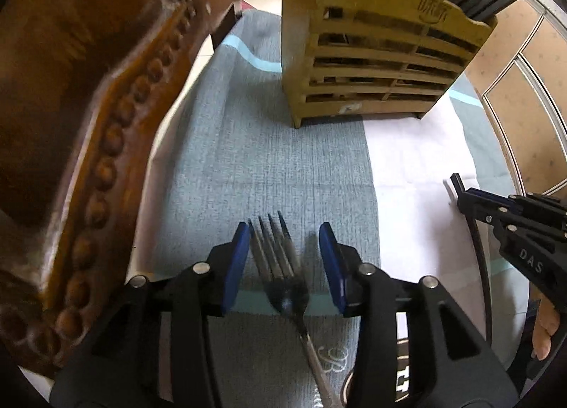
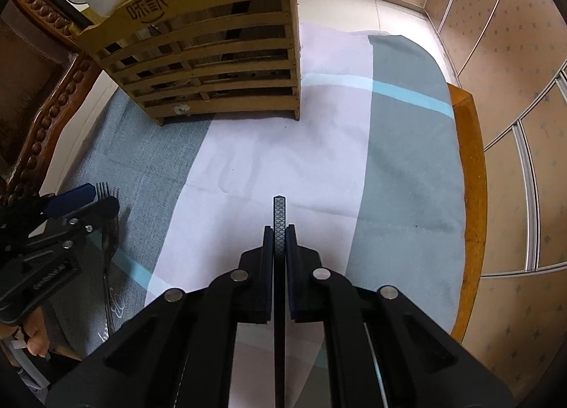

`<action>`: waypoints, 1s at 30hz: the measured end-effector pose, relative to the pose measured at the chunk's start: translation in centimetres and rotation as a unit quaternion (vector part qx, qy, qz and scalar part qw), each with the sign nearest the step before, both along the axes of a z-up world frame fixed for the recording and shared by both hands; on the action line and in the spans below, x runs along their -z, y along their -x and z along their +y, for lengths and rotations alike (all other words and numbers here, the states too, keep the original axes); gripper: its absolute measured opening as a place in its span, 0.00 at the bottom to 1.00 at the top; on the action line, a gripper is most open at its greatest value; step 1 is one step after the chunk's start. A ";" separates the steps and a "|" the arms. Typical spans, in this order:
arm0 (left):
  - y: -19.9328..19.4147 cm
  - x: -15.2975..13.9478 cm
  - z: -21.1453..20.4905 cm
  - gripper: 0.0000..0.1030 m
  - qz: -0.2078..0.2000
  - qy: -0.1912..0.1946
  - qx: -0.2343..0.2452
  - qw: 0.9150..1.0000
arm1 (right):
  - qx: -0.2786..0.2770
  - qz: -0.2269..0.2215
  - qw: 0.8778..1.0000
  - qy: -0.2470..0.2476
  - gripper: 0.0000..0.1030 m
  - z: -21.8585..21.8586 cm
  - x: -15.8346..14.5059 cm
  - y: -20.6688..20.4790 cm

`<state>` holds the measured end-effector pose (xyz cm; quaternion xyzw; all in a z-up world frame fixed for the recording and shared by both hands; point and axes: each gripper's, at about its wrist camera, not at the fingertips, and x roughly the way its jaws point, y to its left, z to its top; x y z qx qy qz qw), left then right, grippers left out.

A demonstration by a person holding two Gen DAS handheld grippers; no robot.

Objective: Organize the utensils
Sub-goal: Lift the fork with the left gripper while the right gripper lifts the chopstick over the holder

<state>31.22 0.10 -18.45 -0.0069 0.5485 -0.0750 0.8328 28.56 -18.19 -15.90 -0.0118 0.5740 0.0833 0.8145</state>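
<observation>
Left gripper [image 1: 285, 241], fingers apart, straddles a fork [image 1: 283, 277]; right gripper [image 2: 280, 230] clamps a chopstick [image 2: 279, 216]. Rack [image 1: 382, 64] stands at 12 o'clock, carved chair [image 1: 88, 124] at 9.

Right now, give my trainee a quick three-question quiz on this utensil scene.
1. True or false: the left tool is shut on the fork.
2. What does the right tool hold? A) a spoon B) a black chopstick C) nothing
3. What stands at the far end of the cloth?

Key: 1 false, it is open around the fork. 2 B. 3 The wooden utensil rack.
</observation>
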 end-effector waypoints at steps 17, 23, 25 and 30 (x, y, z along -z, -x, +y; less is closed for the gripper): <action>4.4 -11.3 0.5 0.21 -0.152 0.015 -0.023 0.988 | 0.020 -0.100 0.993 -0.055 0.07 -2.4 -8.7 3.0; 6.2 -15.0 -0.7 0.21 -0.200 0.012 -0.015 0.980 | 0.026 -0.172 0.982 -0.077 0.07 -3.7 -14.7 5.5; 6.6 -15.4 -1.0 0.21 -0.211 0.010 -0.016 0.977 | 0.025 -0.193 0.977 -0.083 0.07 -3.4 -16.3 6.6; 7.1 -16.8 -1.2 0.21 -0.226 0.013 -0.025 0.974 | 0.014 -0.230 0.970 -0.073 0.07 -2.7 -19.0 8.2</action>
